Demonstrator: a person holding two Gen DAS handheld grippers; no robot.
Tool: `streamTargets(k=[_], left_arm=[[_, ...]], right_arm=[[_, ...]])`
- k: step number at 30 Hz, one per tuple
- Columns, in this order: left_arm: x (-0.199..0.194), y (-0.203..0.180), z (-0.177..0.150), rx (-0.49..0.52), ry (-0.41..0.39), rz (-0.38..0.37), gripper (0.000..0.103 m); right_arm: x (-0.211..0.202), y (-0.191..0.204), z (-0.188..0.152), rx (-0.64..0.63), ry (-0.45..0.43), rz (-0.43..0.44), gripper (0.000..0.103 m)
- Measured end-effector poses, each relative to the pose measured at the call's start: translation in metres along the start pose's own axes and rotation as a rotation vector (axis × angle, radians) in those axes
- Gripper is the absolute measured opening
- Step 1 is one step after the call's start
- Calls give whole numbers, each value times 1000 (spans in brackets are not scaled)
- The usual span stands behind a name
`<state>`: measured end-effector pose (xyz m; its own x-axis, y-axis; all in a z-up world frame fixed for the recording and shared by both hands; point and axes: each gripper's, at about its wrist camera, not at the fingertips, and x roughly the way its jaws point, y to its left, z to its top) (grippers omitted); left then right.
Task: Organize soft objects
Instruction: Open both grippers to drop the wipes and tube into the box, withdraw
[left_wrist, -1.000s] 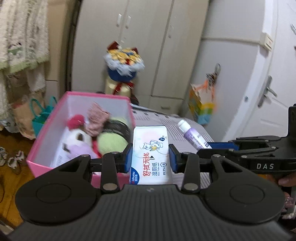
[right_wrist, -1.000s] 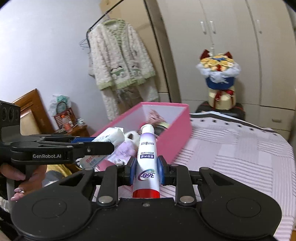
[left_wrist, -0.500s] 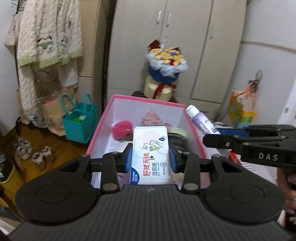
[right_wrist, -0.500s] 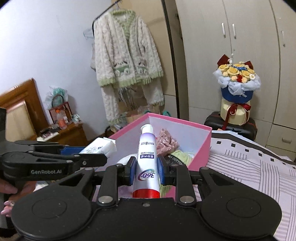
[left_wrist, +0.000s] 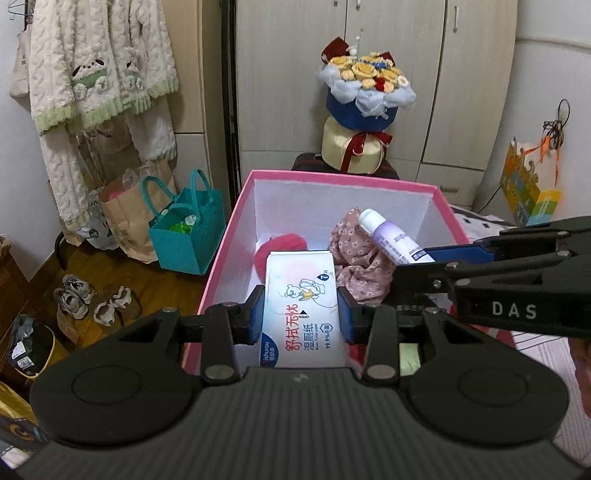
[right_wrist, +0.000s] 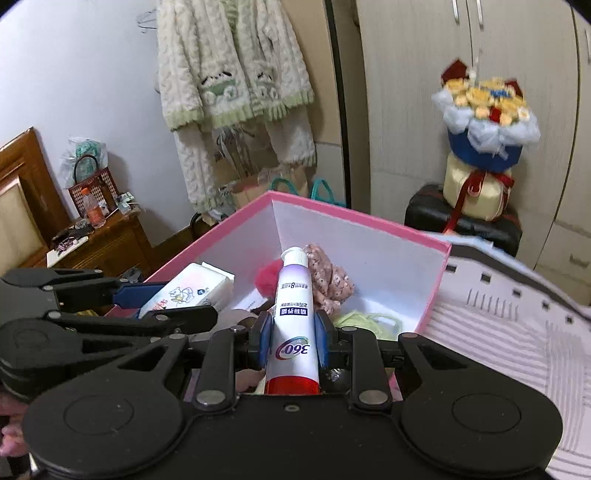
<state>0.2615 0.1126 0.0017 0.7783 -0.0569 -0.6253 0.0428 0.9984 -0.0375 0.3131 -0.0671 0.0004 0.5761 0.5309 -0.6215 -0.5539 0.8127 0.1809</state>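
Pink box (left_wrist: 221, 251) open at the top, white inside, standing on the bed with striped cover (right_wrist: 517, 350); wardrobe (left_wrist: 388, 74) behind, with flower bouquet (left_wrist: 364, 92) in front of it. Inside the box, at the far end: floral cloth (left_wrist: 360, 266), red fluffy thing (left_wrist: 284, 242), and something pale green (right_wrist: 369, 321) nearer the right wall.

Left gripper (left_wrist: 301, 314) closed on the wet wipes pack (left_wrist: 301, 306), blue pads pressing on its two long sides. Pack held above the near part of the box, flat face up, long axis running away from the camera along the fingers, pointing toward the far wall of the box and tilted down.

Right gripper (right_wrist: 291, 341) closed on the toothpaste tube (right_wrist: 293, 317), gripped at its lower half. Tube's long axis also along the fingers, white cap end forward and down toward the floral cloth, red crimped end back at the gripper body. Held over the box, just beside the pack, on its right; touching or not, cannot tell.
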Motion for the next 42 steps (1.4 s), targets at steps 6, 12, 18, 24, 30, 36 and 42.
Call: streamTargets(k=[6, 12, 18, 24, 30, 36, 42], left_arm=[[12, 4, 0, -12, 52, -16, 39], [5, 6, -2, -20, 32, -5, 41], [-16, 10, -8, -43, 9, -48, 42], [-46, 2, -20, -27, -23, -71, 44], [-83, -13, -28, 10, -73, -107, 46], [-120, -32, -37, 49, -138, -118, 53], [-144, -47, -54, 68, -168, -118, 61]], right_arm=[[16, -3, 4, 51, 35, 8, 30], [11, -4, 3, 109, 18, 56, 34], [-30, -3, -11, 128, -66, 79, 41], [-66, 5, -34, 87, -132, 2, 48], [-101, 17, -45, 35, -177, -55, 57], [-140, 24, -62, 0, -232, -125, 68], [-171, 30, -89, -21, -265, -165, 83]])
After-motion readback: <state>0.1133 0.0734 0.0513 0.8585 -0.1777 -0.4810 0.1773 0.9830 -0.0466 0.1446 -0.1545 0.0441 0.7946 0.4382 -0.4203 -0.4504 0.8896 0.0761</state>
